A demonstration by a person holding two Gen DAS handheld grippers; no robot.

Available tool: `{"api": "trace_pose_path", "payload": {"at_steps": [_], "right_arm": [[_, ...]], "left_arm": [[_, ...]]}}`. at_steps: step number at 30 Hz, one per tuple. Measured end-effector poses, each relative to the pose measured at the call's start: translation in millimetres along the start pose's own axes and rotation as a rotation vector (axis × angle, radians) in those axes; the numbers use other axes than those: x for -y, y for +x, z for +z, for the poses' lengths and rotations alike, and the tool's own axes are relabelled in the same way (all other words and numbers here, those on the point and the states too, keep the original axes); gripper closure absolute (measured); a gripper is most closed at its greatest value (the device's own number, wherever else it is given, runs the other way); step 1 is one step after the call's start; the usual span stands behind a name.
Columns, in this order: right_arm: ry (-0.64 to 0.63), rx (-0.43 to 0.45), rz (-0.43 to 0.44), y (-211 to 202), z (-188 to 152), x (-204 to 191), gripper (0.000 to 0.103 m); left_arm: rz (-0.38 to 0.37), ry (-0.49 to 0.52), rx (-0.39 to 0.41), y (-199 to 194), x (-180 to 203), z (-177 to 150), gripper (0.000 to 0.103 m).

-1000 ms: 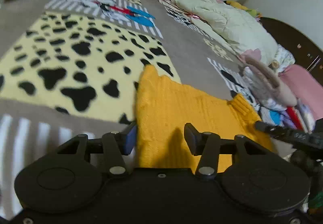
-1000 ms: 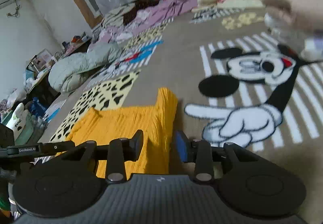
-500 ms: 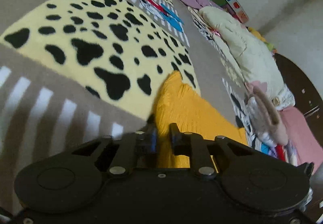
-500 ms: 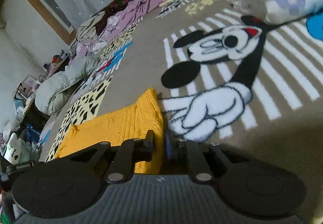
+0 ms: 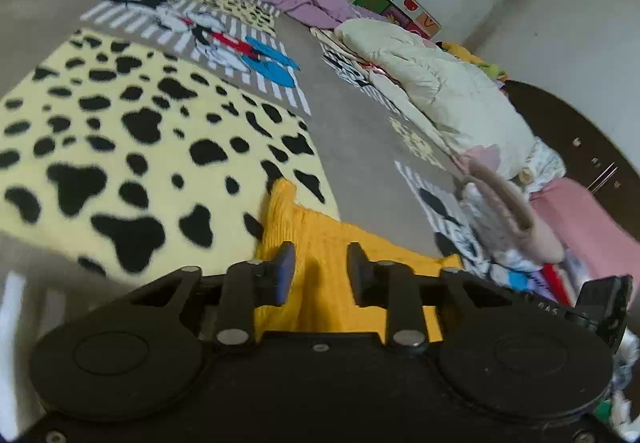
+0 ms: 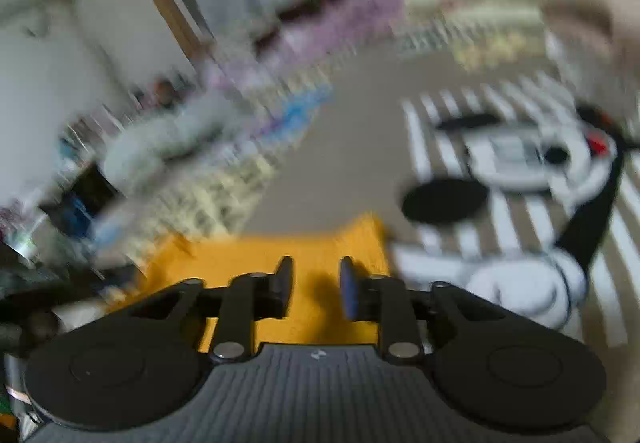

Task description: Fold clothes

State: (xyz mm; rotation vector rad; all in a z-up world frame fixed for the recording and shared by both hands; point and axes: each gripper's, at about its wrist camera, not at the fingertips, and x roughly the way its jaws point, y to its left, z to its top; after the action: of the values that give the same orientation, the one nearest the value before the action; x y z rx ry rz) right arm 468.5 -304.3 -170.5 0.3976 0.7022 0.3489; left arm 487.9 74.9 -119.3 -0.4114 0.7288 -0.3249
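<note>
Hovering: both grippers over the yellow knit garment (image 5: pixel 320 243), jaws apart, nothing held.
Left gripper (image 5: pixel 320 273): released; gap between fingers shows knit below, no fabric pinched. Sits over garment's left side, near the pointed corner that runs up onto the spotted yellow panel (image 5: pixel 120 131) of the blanket.
Right gripper (image 6: pixel 316 285): also released; fingers apart w/ yellow showing between. Right view heavily motion-blurred, so fine detail unreadable.
Garment: lies flat on the cartoon-print blanket (image 5: pixel 360 131), directly ahead of & under both tools. In right view its right edge stops just beside the white cartoon glove print (image 6: pixel 500 283).
Long axis: approx. left-right across both views, i.e. from one gripper to the other; near hem hidden under gripper bodies.
Key relation: each tool is over its own end of the piece; left nearer the pointed corner, right nearer the edge by the cartoon print.
Judgement: prob. between grasps; next pinch likely needs each tool to drop onto its own side.
Risk: knit is soft, may bunch or grab 2 layers.
Surroundings: piles of bedding (image 5: pixel 440 91) beyond, not in the way.
</note>
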Motion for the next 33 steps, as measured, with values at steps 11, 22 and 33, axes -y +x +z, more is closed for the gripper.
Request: {"api": "trace_pose_path", "payload": {"at_steps": [11, 22, 33], "right_arm": [[-0.031, 0.064, 0.065, -35.2, 10.5, -6.6, 0.081], [-0.198, 0.017, 0.029, -56.9, -8.6, -20.6, 0.075], [-0.142, -0.084, 0.005, -100.5, -65.4, -32.5, 0.076]], "left_arm": [[-0.053, 0.037, 0.084, -27.7, 12.2, 3.7, 0.073], [0.01, -0.079, 0.007, -21.9, -10.8, -4.1, 0.075], [0.019, -0.109, -0.049, -83.0, -13.2, -76.2, 0.074]]}}
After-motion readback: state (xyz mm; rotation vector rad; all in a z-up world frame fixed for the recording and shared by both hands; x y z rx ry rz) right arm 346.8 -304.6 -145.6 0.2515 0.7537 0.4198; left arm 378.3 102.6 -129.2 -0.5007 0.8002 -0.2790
